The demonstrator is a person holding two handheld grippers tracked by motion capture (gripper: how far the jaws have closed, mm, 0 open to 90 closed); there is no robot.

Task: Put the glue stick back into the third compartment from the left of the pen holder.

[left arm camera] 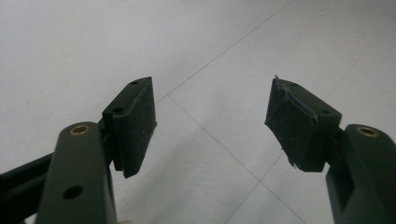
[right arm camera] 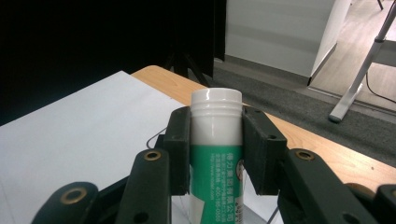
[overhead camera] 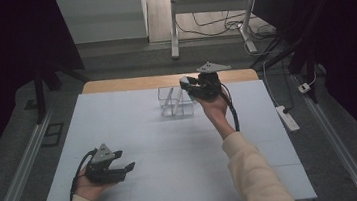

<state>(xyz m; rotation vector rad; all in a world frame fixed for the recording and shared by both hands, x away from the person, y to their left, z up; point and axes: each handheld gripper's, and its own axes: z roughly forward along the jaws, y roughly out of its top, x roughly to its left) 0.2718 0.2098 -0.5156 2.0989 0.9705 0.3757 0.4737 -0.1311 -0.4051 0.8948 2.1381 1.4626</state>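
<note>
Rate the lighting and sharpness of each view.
High view: dim, dark curtains at both sides, table evenly lit, clear box faint. Left gripper view: bright table, soft shadows, fingers slightly soft. Right gripper view: tube sharp, its label small; background dark at left.

The surface (overhead camera: 172,156) is covered by a pale grey-white sheet marked with thin seams into large panels. A strip of bare light wood is left showing along its far edge. A clear, compartmented container (overhead camera: 175,102) is set directly on the sheet near that far edge, slightly right of centre.
</note>
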